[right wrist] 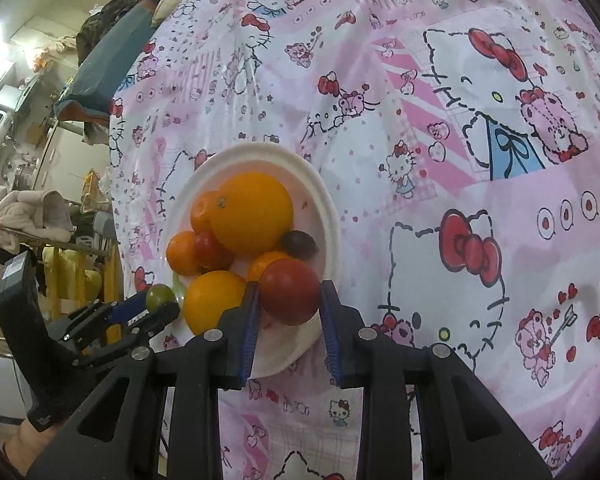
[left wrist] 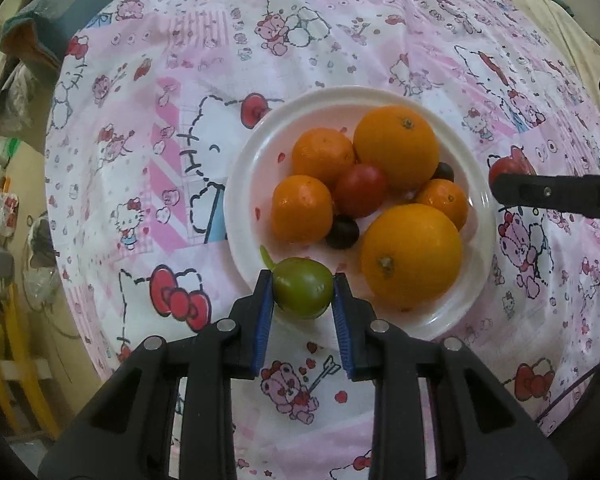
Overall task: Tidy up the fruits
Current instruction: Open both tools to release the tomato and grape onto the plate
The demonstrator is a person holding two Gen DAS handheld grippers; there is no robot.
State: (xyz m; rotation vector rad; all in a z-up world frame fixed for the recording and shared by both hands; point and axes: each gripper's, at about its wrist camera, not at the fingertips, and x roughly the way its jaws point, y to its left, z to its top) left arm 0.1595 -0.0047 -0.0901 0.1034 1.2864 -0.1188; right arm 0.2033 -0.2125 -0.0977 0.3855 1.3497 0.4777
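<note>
A white plate [left wrist: 260, 140] on the pink cartoon tablecloth holds two big oranges [left wrist: 412, 254], several small mandarins [left wrist: 302, 208], a red tomato [left wrist: 360, 190] and two dark plums [left wrist: 342, 232]. My left gripper [left wrist: 303, 294] is shut on a green fruit [left wrist: 303, 290] over the plate's near rim. In the right wrist view the plate [right wrist: 324, 200] sits left of centre. My right gripper [right wrist: 288, 304] is shut on a red tomato [right wrist: 290, 290] over the plate's near edge. The left gripper with the green fruit [right wrist: 159, 295] shows at lower left.
The tablecloth [left wrist: 160, 180] covers the whole table. The right gripper's finger [left wrist: 556, 194] reaches in from the right in the left wrist view. Clutter, cloths and yellow frames [right wrist: 40, 220] stand beyond the table's left edge.
</note>
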